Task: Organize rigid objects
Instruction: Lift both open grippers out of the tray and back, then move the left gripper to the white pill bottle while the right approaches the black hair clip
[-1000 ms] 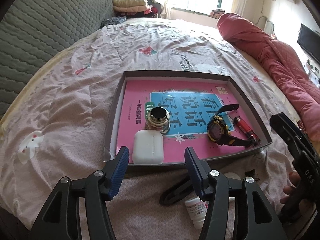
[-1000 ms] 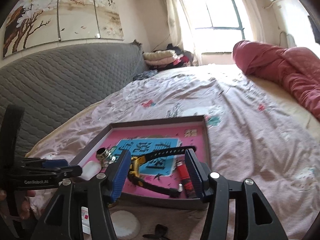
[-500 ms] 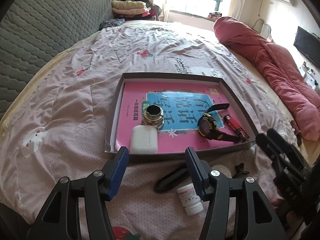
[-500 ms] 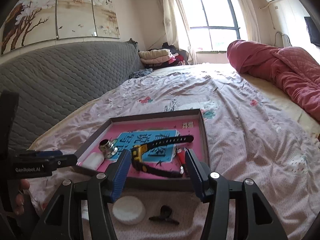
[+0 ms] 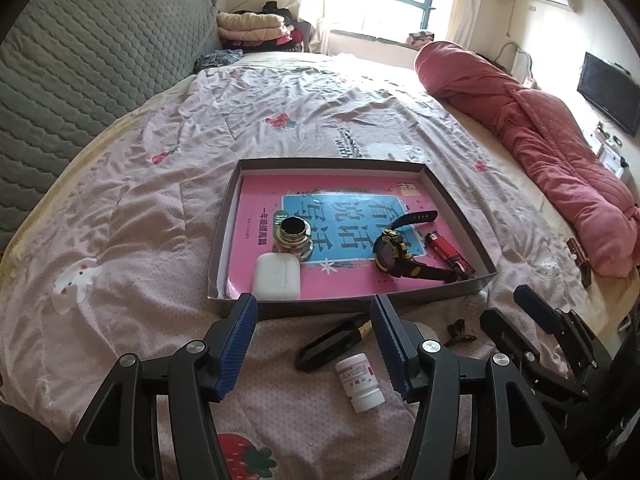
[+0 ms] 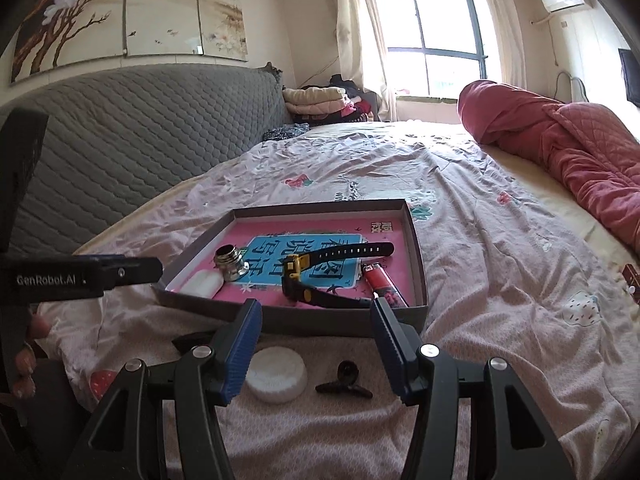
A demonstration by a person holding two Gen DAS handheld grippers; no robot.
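A shallow grey tray (image 5: pixel 348 306) lies on the bed with a pink book as its floor. In it are a white earbud case (image 5: pixel 276 280), a metal jar (image 5: pixel 294 236), a black and yellow watch (image 5: pixel 394 252) and a red lighter (image 5: pixel 444 248). On the sheet in front of the tray lie a black pen-like stick (image 5: pixel 332 344), a white pill bottle (image 5: pixel 360 380), a white round lid (image 6: pixel 276 374) and a black hair clip (image 6: pixel 344 382). My left gripper (image 5: pixel 314 344) hangs open above the stick and bottle, holding nothing. My right gripper (image 6: pixel 316 344) is open and empty above the lid and clip.
A rolled red quilt (image 5: pixel 560 152) lies along the bed's right side. A grey padded headboard (image 5: pixel 80 72) runs along the left. Folded clothes (image 5: pixel 252 26) are stacked at the far end by the window. A hand (image 6: pixel 28 344) holds the left gripper (image 6: pixel 148 268).
Both grippers have drawn back from the tray, the left also rising a little. The pill bottle, stick, lid and clip now show in full. Both pairs of jaws stay open.
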